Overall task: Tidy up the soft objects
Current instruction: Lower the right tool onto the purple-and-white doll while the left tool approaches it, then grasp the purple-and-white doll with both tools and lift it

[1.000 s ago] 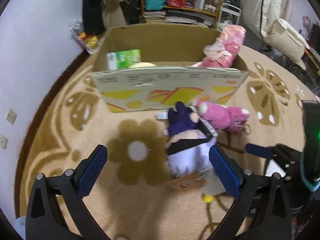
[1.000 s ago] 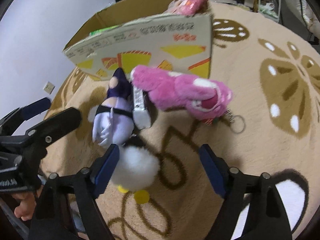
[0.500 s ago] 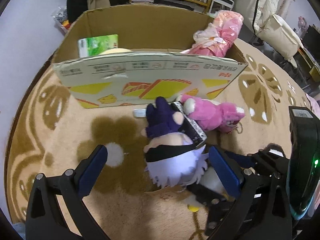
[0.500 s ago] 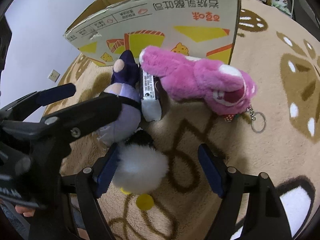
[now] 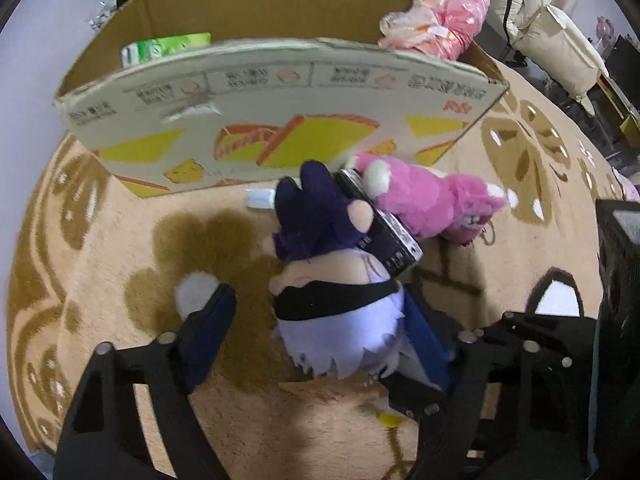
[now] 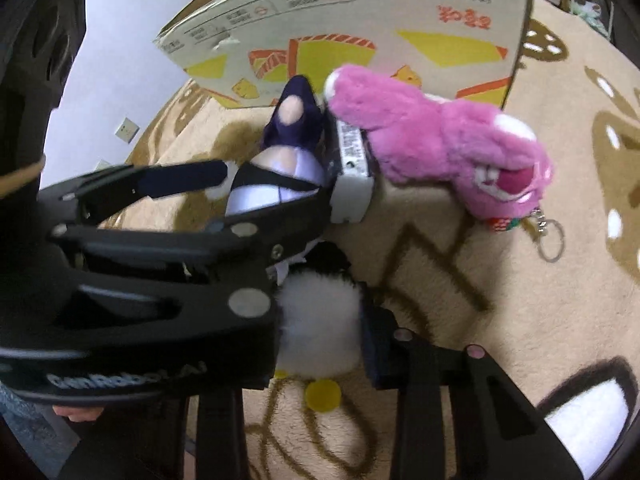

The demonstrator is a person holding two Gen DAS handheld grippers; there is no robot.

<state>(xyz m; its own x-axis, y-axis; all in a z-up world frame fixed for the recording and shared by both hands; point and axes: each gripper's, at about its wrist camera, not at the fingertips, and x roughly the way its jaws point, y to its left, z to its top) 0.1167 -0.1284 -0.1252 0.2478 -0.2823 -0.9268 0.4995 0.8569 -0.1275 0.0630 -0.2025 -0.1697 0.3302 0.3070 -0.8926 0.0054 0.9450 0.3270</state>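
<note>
A purple and lilac plush doll (image 5: 332, 280) lies on the rug before the cardboard box (image 5: 280, 128). My left gripper (image 5: 320, 332) is open, its blue fingers on either side of the doll's lilac body. The doll also shows in the right wrist view (image 6: 280, 160). A pink plush bear (image 5: 432, 204) lies to its right, also in the right wrist view (image 6: 440, 140). My right gripper (image 6: 324, 340) has closed around a white fluffy plush (image 6: 316, 328) with yellow feet; its left finger is hidden behind the left gripper.
A small dark and white box (image 6: 352, 168) lies between doll and bear. The cardboard box holds a green pack (image 5: 168, 48) and a pink bagged bundle (image 5: 440, 20). A keyring (image 6: 552, 240) hangs off the bear. Beige flowered rug (image 5: 120, 260) all around.
Both grippers moved forward and down. The left gripper's fingers narrowed around the purple doll. The right gripper's fingers closed in on the white fluffy plush.
</note>
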